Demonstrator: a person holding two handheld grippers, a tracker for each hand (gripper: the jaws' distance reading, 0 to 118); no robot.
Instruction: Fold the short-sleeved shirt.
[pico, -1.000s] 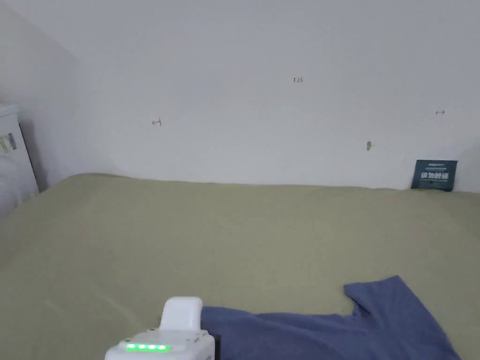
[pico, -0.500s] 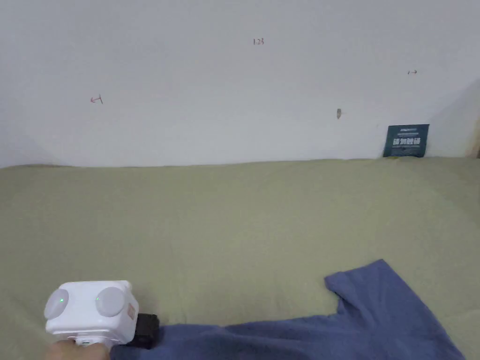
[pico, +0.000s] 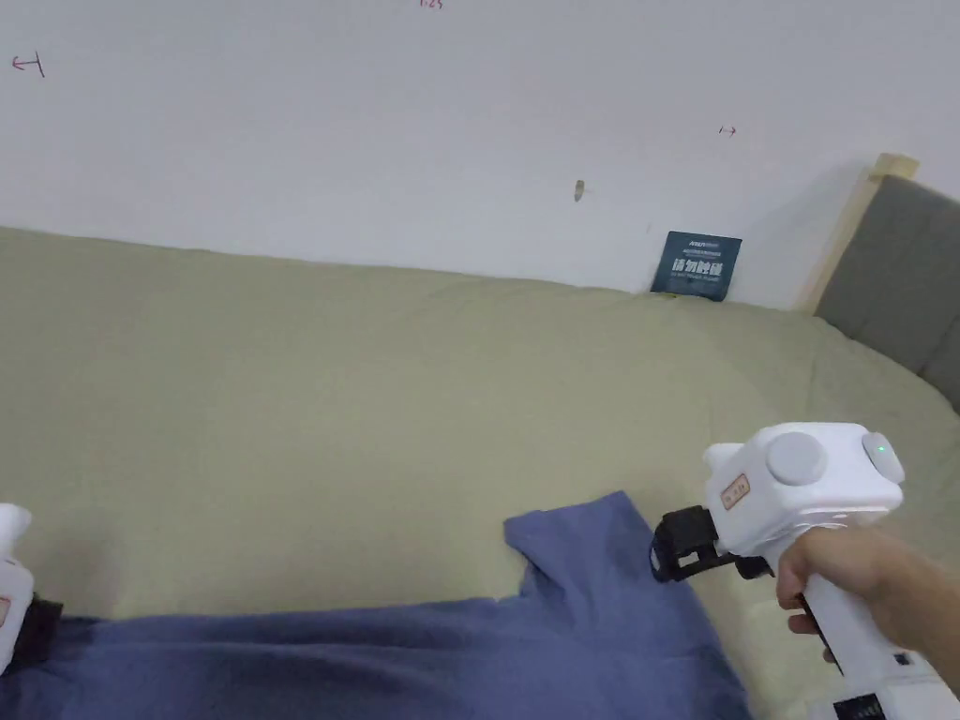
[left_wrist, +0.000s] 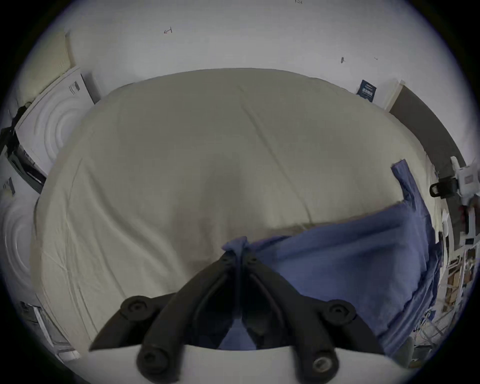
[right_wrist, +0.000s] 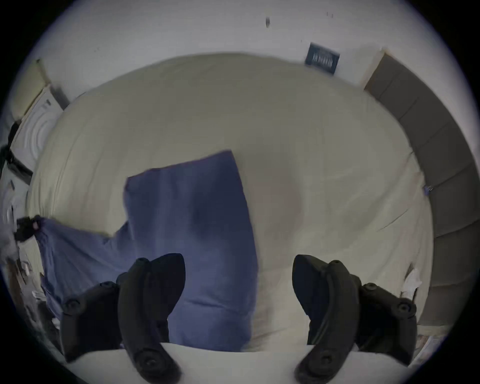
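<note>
The soft blue short-sleeved shirt (pico: 394, 647) lies spread on the bed, at the near edge in the head view, its long axis running left to right across the mattress. One short sleeve (pico: 586, 544) sticks up toward the far wall, away from the person. At the left end, the left gripper (left_wrist: 240, 256) has its black jaws pressed together on a bunched corner of the fabric (a small tuft pokes out past the tips). In the head view that gripper (pico: 14, 609) sits right at the picture's left edge. Over on the right, the right gripper (right_wrist: 239, 280) hovers with its jaws spread wide, one above the sleeve cloth, the other above bare bedding, gripping nothing. A hand (pico: 844, 577) holds its white handle just right of the sleeve. Under the shirt runs a pale olive-green bed sheet (pico: 375, 403), lightly creased. Behind it stands a plain white wall (pico: 375, 141) with small pen marks, a dark blue card (pico: 697, 265) propped at its foot, and a grey padded headboard (pico: 900, 272) off to the right.
</note>
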